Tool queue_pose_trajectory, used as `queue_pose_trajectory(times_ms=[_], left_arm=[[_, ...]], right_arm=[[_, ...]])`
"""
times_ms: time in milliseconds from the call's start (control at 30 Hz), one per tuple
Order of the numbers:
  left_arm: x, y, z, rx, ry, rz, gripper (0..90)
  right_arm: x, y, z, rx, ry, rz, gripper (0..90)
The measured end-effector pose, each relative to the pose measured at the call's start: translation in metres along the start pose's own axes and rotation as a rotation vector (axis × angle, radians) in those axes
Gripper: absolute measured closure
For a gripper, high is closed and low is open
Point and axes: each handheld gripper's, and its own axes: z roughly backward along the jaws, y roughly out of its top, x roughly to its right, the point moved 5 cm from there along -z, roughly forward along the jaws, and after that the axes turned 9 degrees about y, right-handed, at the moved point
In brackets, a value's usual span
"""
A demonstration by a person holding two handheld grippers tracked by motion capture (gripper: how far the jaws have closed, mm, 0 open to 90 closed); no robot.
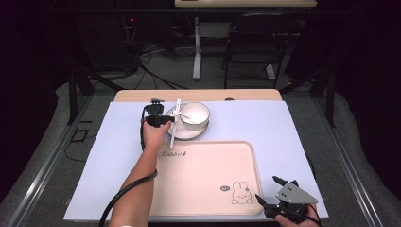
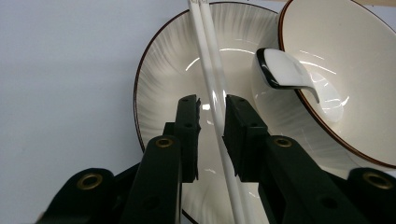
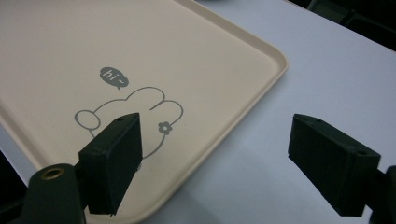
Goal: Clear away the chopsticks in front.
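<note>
On the pale blue table cover, the largest thing is the beige tray printed with a rabbit drawing, and nothing lies on it. Beyond its far edge sits a ribbed white plate with a dark rim, carrying a cream bowl toward its right side; a white ceramic spoon rests in that bowl with its handle over the rim. A pair of white chopsticks lies across the plate just left of the bowl, one end reaching toward the tray. Around them the left gripper has narrowed its jaws, with the chopsticks running between the pads; whether the pads press on them I cannot tell. At the tray's near right corner the right gripper hovers with jaws wide and nothing between them.
</note>
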Motion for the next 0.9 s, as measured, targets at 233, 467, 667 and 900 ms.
queue_pose_trajectory(times_ms=[233,467,667,900], left_arm=[[0.0021,-0.0007,-0.0032,0.001,-0.015,0.010,76.2],[0.0035,-0.0006,-0.0059,0.002,-0.007,0.009,78.8],[0.0017,-0.0012,-0.0078,-0.002,0.014,0.013,82.7],[-0.0029,-0.0011,-0.0073,0.000,0.025,0.030,84.9]], right_arm=[[0.0003,-0.0001,0.0000,0.001,0.000,0.002,17.3],[-0.0001,-0.0001,0.0002,0.000,0.000,-0.002,17.3],[0.0001,-0.0001,0.0003,0.002,0.000,-0.002,17.3],[0.0004,-0.0001,0.0006,0.004,-0.001,0.000,17.3]])
